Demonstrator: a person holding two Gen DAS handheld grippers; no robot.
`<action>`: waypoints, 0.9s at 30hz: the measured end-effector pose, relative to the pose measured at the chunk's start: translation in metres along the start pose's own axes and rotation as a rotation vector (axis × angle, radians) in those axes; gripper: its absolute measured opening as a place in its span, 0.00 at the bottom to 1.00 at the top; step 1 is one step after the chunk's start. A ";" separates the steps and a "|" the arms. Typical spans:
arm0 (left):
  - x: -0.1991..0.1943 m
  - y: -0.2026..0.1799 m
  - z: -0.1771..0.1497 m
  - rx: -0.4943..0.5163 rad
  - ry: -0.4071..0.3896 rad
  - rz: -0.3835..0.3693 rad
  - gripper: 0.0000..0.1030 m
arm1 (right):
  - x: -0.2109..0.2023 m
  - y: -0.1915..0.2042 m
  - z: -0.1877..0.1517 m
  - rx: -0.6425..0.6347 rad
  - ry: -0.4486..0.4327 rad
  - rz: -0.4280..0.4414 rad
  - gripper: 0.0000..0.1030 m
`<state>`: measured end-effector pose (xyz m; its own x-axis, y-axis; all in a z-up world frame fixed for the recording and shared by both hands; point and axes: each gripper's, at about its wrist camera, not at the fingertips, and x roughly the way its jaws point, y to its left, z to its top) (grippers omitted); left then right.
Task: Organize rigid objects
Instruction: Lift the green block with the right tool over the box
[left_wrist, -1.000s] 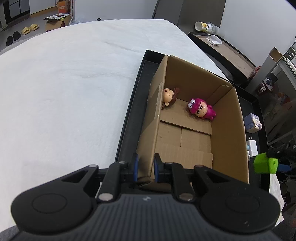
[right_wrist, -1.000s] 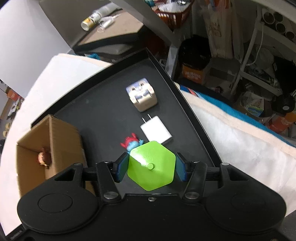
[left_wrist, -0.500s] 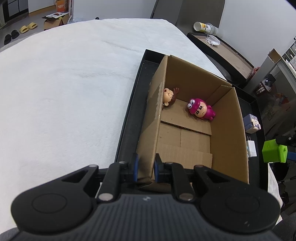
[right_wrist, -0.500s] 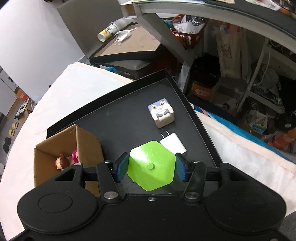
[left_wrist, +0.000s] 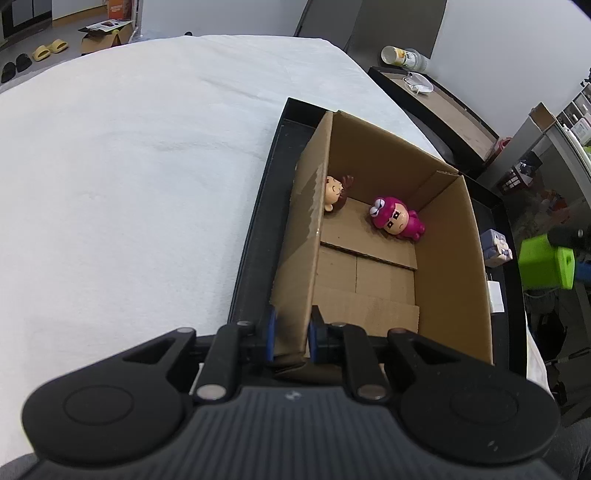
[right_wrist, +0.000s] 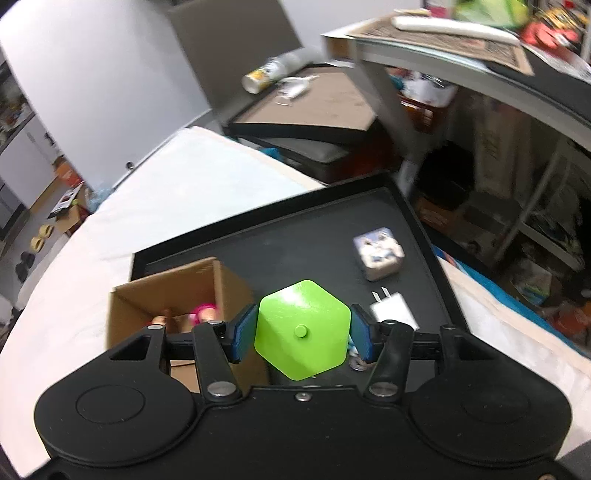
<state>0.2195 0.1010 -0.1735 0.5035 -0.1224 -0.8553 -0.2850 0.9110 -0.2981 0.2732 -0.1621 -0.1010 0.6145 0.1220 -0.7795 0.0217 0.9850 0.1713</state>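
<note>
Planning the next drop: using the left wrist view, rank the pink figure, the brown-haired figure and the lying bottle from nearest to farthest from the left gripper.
1. Pink figure, on the box floor, right.
2. Brown-haired figure, against the left wall, slightly farther.
3. Bottle, lying on the side table beyond the tray.

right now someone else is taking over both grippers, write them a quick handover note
Left gripper: shut on the near wall of the cardboard box, steadying it.
Right gripper: shut on the green hexagonal block, held in the air above the black tray, beside the box.
Done: the pink figure and the brown-haired figure lie in the box.
Left: drop the green block into the box, then likely the printed cube and the white charger, both on the tray. A small item under the block is mostly hidden.
</note>
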 end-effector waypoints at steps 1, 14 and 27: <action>0.000 0.001 0.000 -0.001 0.001 -0.003 0.16 | -0.001 0.005 0.001 -0.013 -0.004 0.004 0.51; -0.001 0.007 0.000 -0.011 -0.002 -0.035 0.16 | -0.002 0.055 -0.002 -0.094 -0.010 0.032 0.51; -0.001 0.012 0.000 -0.013 0.000 -0.058 0.16 | 0.010 0.096 -0.016 -0.171 0.019 0.058 0.51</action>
<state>0.2155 0.1118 -0.1764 0.5190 -0.1748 -0.8367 -0.2658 0.8973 -0.3523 0.2686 -0.0644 -0.1021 0.5961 0.1803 -0.7824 -0.1491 0.9824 0.1128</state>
